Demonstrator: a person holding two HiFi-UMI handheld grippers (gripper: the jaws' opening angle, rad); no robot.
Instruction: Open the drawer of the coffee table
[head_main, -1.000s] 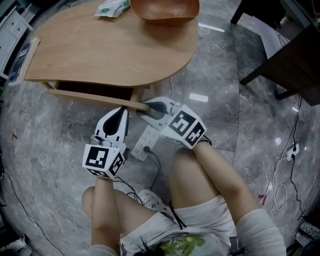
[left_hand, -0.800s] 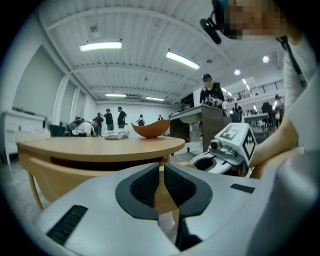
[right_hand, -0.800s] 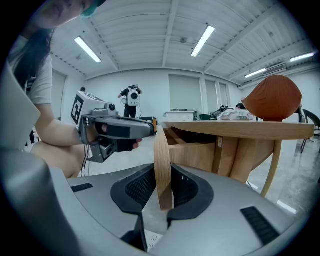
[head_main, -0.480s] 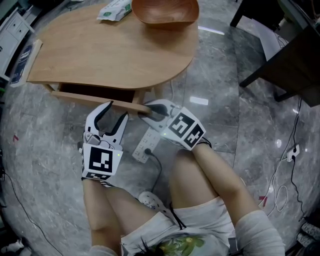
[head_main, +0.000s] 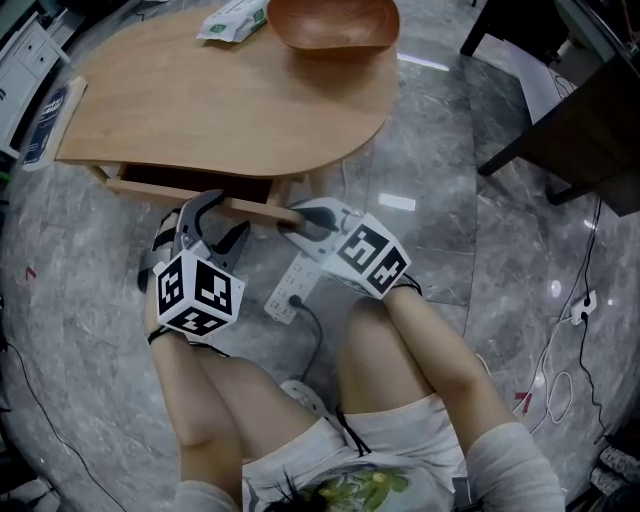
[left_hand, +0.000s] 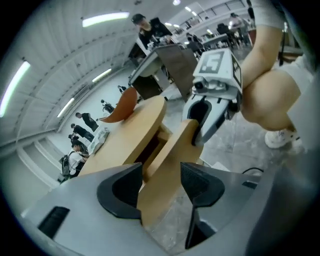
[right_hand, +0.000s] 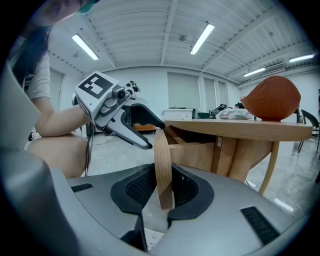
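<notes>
Now left gripper (head_main: 213, 216) rolled, jaws just opened wide astride drawer front (head_main: 150, 191), nine o'clock of my right gripper (head_main: 292, 222), which clamps it.

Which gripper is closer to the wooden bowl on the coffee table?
Right. The right gripper grips the drawer front at the end nearer the bowl; the left gripper, jaws just opened around that front, sits farther away.

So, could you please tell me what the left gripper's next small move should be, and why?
Probably close the left gripper on the drawer front. Its jaws have just been opening and straddle it without pressing, while the right gripper is shut on the drawer front's end, so a second grip would help the pull.
</notes>
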